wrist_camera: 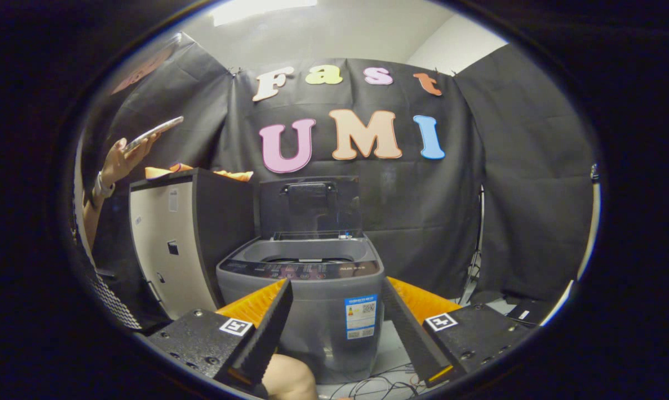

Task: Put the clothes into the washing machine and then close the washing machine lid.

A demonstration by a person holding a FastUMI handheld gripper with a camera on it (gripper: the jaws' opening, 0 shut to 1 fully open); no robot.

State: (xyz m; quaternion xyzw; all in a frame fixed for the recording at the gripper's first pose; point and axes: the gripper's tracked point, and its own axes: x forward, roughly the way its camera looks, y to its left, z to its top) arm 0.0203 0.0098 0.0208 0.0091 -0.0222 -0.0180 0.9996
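My jaws (337, 328) stand wide apart with nothing between the fingers, and the washer (303, 300) sits just ahead of them, its front face framed in the gap. It is a grey top-loader standing upright on the floor, long axis vertical, front towards me, with a dark control strip along the near top edge and a blue-and-white label (361, 316) on the front panel. Its lid (310, 206) is raised and stands near upright at the back, dark and see-through, with a handle near its upper edge; the opening of the tub (306, 254) faces up beneath it. Just to the left of the washer stands a taller cabinet (170, 244), pale in front and dark on the side, and the orange clothes (231, 174) lie spread on top of it. Beyond the cabinet a hand (117, 161) holds up a phone (152, 133). Cables (378, 383) trail on the floor by the washer's base.
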